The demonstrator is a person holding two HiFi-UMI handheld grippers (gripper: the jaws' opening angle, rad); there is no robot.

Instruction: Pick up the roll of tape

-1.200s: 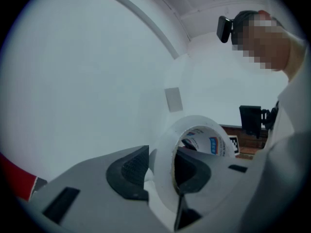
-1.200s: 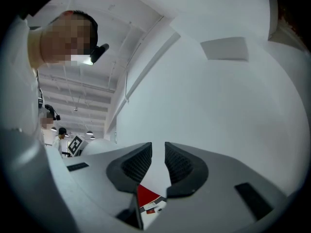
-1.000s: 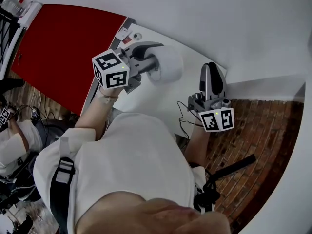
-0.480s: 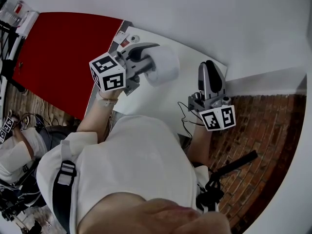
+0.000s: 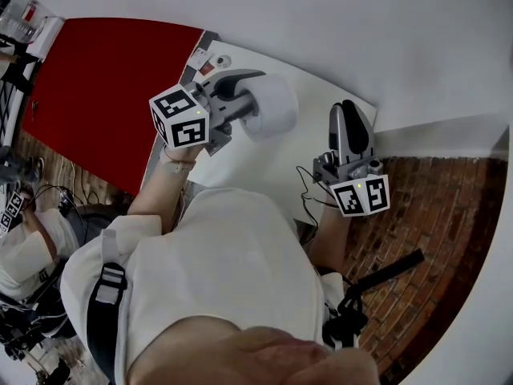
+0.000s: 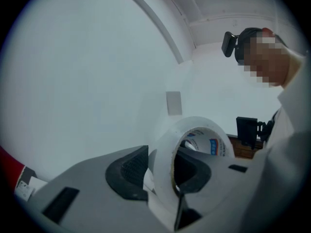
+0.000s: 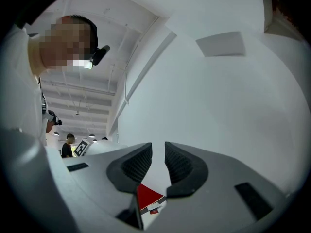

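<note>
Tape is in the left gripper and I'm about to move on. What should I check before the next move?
1. Left gripper shut on the roll of tape: ok.
2. One jaw inside the core, one outside the wall: ok.
3. Roll lifted off the white table: cannot tell.
4. Right gripper with jaws nearly together and nothing between them: ok.
5. Right gripper apart from the roll in the head view: ok.
</note>
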